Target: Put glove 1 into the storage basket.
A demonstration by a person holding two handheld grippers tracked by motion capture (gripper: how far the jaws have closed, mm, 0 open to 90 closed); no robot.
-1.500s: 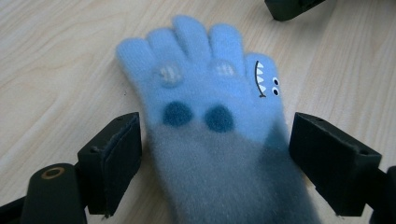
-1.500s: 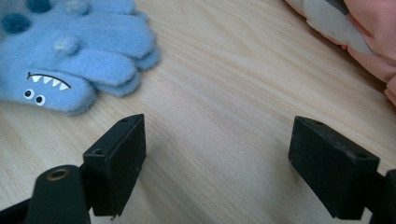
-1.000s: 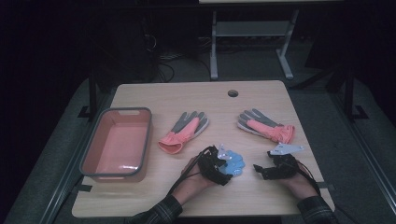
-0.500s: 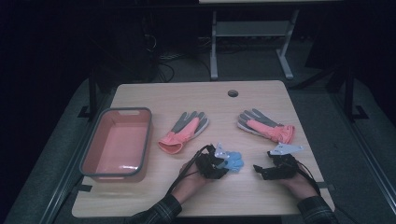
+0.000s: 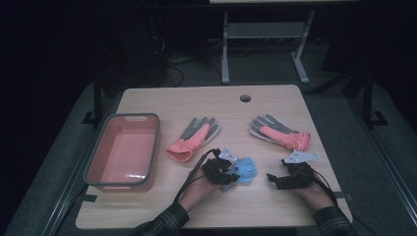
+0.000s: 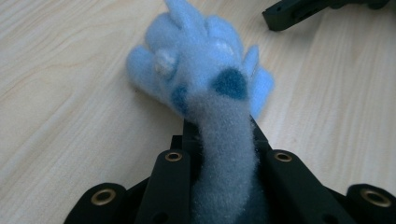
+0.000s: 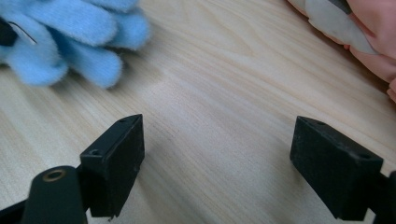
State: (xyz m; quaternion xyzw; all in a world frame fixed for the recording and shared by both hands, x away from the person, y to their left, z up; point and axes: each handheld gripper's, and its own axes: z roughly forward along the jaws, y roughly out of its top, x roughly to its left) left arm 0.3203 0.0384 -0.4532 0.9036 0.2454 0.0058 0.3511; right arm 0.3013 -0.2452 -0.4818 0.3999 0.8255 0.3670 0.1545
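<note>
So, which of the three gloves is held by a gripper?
The fluffy blue glove: the left gripper has its jaws shut on it. The two pink-and-grey gloves lie free, farther up the table.

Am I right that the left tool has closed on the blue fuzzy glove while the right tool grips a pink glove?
Not quite. The right tool is open over bare table, as the right gripper view shows. The left tool has just closed on the blue fuzzy glove.

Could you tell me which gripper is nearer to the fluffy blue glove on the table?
The left. The left gripper has just closed its jaws on the blue glove and pinches its cuff. The right gripper rests open on the table, apart from the glove, on its right.
</note>
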